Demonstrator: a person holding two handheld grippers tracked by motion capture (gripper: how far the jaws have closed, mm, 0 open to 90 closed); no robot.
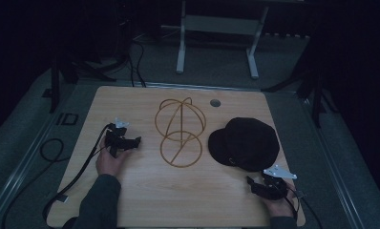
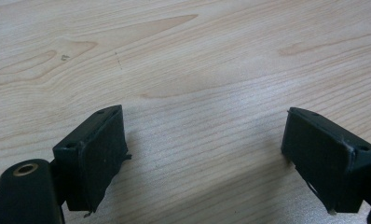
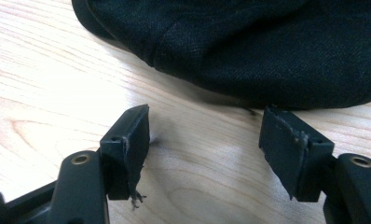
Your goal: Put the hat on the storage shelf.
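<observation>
Your right gripper sits at 6 o'clock of the cap, jaws wide, empty — prob. lined up for its near edge. Left gripper, also wide w/ nothing between, rests on the table at 9 o'clock of the wire stand — likely the cap's perch.

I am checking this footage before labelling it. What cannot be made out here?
- Black cap: its underside is hidden by its own crown; the right gripper view cuts it off at the top edge.
- Wire stand: how its rings join is too small and dim in the high view.
- Right claw: dark against the hand in the high view.
- Room beyond the table: lost in darkness.
</observation>
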